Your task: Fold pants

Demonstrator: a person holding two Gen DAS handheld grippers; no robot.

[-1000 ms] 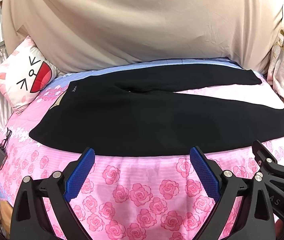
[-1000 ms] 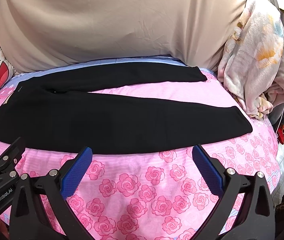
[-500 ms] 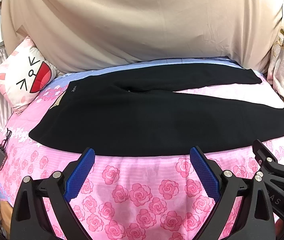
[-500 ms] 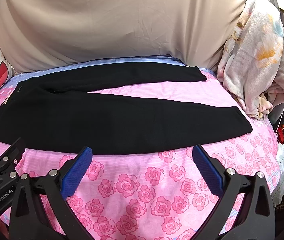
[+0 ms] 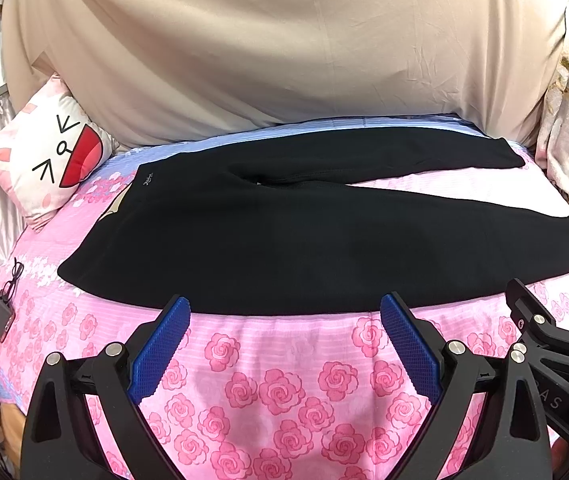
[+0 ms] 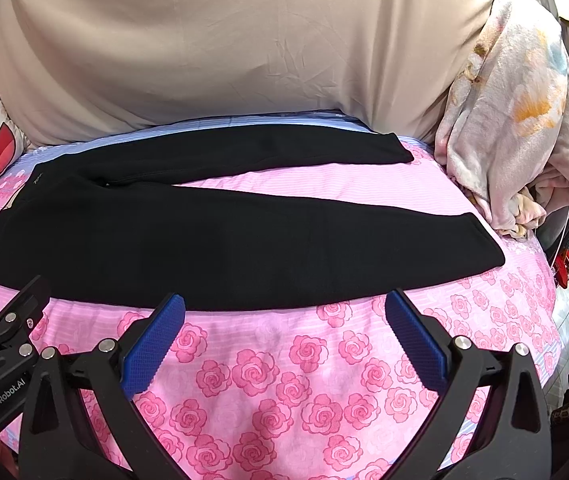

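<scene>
Black pants [image 5: 304, 240] lie flat across a bed with a pink rose-print cover [image 5: 284, 392]. The waistband is at the left, and the two legs spread apart toward the right. In the right wrist view the pants [image 6: 224, 244] show both leg ends, the near one at the right. My left gripper [image 5: 284, 312] hovers open just short of the near edge of the pants, with nothing between its blue pads. My right gripper [image 6: 284, 308] is also open and empty, at the near edge of the near leg. The two grippers sit side by side.
A white cat-face pillow [image 5: 50, 160] leans at the back left. A beige sheet [image 5: 284, 48] covers the wall behind the bed. A small black device with a cord [image 5: 4, 312] lies on the left bed edge. A pale floral blanket [image 6: 516, 128] is heaped at the right.
</scene>
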